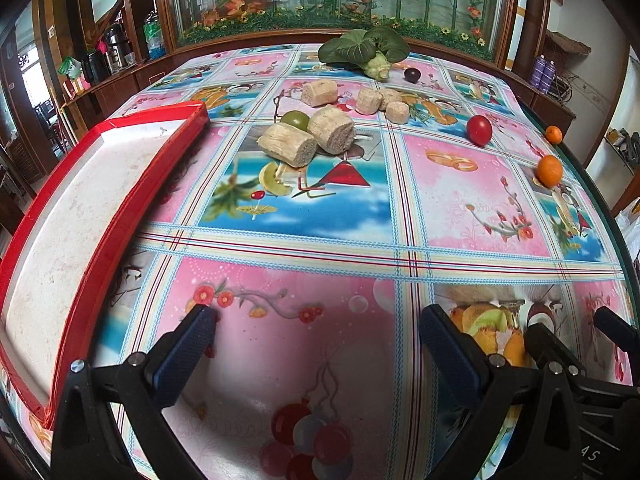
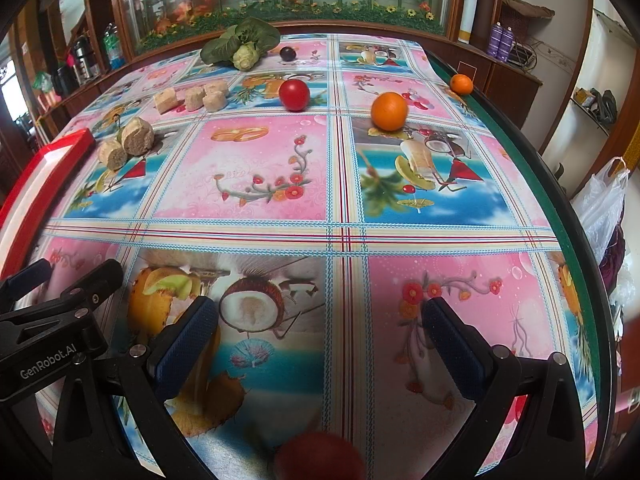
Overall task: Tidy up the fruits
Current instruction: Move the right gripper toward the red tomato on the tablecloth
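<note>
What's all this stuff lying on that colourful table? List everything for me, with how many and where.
Red-rimmed white tray: one, left edge of the table.
Beige fibrous cut stalk pieces: six, two near the tray, four farther back.
Small green round fruit: one, behind the two near pieces.
Leafy green vegetable: one, far edge.
Dark purple round fruit: one, beside the vegetable.
Red tomato: one, right of centre.
Orange citrus fruits: two, right side, the smaller by the table's edge.
Patterned tablecloth: one, pink and blue.
Left tool: black and blue, open, empty.
Right tool: same, open, empty.
</note>
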### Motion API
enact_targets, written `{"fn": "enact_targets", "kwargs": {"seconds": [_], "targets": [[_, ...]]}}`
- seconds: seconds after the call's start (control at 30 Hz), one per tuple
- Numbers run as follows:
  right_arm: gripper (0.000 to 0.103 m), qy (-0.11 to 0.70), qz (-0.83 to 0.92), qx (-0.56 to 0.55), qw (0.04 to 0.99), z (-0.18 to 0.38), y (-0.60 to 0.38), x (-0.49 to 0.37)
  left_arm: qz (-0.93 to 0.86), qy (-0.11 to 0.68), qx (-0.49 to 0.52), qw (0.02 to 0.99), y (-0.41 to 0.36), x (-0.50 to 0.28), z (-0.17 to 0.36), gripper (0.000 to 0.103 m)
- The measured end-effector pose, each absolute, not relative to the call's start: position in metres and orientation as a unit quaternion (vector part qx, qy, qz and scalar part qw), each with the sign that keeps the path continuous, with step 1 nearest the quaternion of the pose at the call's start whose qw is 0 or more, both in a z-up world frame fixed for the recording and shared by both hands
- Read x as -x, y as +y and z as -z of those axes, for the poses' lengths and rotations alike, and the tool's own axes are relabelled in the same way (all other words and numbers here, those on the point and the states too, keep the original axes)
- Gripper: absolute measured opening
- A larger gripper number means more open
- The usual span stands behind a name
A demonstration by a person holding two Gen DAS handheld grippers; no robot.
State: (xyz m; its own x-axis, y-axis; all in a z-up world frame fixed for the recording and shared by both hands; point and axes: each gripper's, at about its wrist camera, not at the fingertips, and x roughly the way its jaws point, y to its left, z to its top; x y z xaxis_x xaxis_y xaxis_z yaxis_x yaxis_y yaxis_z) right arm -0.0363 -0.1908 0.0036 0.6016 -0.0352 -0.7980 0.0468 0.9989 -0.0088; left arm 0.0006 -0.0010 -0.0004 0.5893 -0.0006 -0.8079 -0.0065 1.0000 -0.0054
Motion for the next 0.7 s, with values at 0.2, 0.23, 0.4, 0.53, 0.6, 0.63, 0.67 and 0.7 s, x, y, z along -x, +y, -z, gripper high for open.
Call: {"fn": "enact_targets", "kwargs": {"seconds": [0.2,0.23,0.4,0.53,0.6,0.63,0.67,0.7], "targets": [[0.103,0.446,0.023,-0.006,0.895,-0.003,-0.191,0.036,-0.002,0.453,0.004,0.891,-0.001,-0.001,0.0,0.103],[0.103,0.446,0.023,-0.006,0.895,-0.003,-0.191,0.036,-0.002,0.453,0.004,0.891,-0.001,-0.001,0.0,0.103],[0.103,0.456,0.026,-0.004,0.89,-0.005,-0.19,0.035,0.001,0.454,0.001,0.891,-0.001,-0.001,0.0,0.103],[0.103,0.478,0.031,-0.013,0.878,-0.007,-0.188,0.036,0.011,0.463,-0.004,0.886,0.004,0.001,-0.001,0.103],[0.103,0.474,0.031,-0.018,0.88,-0.013,-0.186,0.04,0.011,0.47,-0.002,0.883,0.007,0.004,-0.003,0.103],[0.103,0.468,0.031,-0.019,0.883,-0.016,-0.185,0.043,0.009,0.468,-0.001,0.884,0.009,0.006,-0.005,0.103],[0.103,0.462,0.031,-0.02,0.886,-0.021,-0.183,0.046,0.007,0.466,0.0,0.885,0.013,0.01,-0.009,0.103],[0.103,0.461,0.028,-0.019,0.887,-0.025,-0.179,0.048,0.008,0.463,0.002,0.886,0.016,0.013,-0.014,0.103]]}}
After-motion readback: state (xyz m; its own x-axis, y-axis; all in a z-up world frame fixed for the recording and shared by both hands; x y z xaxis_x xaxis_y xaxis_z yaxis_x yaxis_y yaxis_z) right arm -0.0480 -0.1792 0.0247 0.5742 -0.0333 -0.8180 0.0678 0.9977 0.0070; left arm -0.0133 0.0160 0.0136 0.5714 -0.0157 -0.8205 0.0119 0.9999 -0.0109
